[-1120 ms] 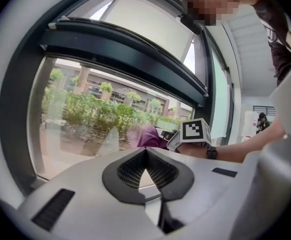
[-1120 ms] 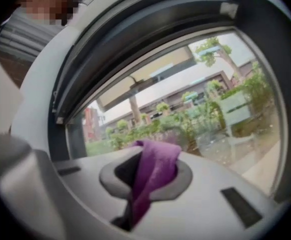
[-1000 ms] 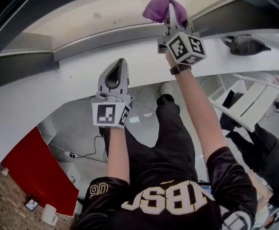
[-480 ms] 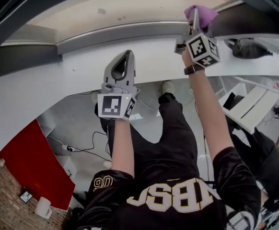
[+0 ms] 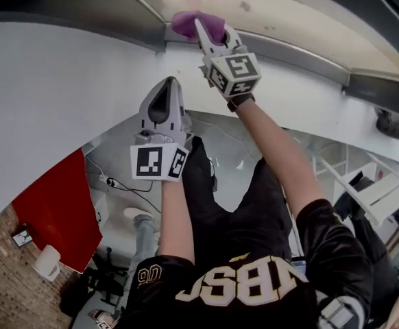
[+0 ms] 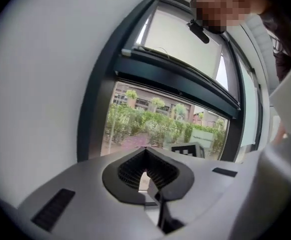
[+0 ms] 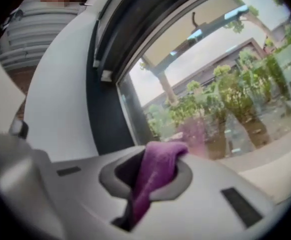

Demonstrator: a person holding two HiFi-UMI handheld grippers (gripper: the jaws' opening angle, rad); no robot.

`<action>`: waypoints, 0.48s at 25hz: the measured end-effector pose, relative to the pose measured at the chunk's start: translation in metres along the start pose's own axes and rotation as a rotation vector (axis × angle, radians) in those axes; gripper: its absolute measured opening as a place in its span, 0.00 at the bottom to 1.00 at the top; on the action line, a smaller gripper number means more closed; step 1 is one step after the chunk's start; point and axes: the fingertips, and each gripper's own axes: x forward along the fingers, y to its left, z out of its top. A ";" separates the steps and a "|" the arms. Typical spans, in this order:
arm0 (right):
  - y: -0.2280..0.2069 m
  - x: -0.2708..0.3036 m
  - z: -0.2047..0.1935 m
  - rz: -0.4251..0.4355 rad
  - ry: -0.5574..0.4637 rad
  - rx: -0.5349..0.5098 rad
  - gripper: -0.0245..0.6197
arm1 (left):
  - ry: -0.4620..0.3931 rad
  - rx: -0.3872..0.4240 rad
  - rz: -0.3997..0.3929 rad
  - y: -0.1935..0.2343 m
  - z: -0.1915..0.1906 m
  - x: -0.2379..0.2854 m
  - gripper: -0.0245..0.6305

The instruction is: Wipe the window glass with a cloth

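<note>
at the window glass [image 7: 220,79], close to its dark frame [image 7: 105,104], we hold the purple cloth [image 5: 188,23] up to the pane with our right gripper [image 5: 201,31], jaws clamped on a fold of it. our left gripper [image 5: 165,88] sits apart from the window before the white wall [image 5: 55,81], jaws together, nothing between them.

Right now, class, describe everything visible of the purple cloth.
The purple cloth looks soft and fuzzy. It is bunched into a fold and clamped between the jaws of the right gripper, with its rounded end sticking out past them. That end seems to sit against the window glass near the dark frame, where a faint purple reflection shows.
</note>
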 end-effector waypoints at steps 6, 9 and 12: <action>0.054 0.085 -0.021 0.088 0.026 0.030 0.09 | 0.029 0.069 0.057 0.031 0.003 -0.028 0.07; 0.027 0.084 -0.009 0.038 0.012 0.048 0.09 | 0.026 0.066 0.053 0.030 0.006 -0.019 0.07; -0.024 0.048 0.010 -0.034 -0.019 0.070 0.09 | 0.025 0.043 0.021 0.014 0.001 0.004 0.07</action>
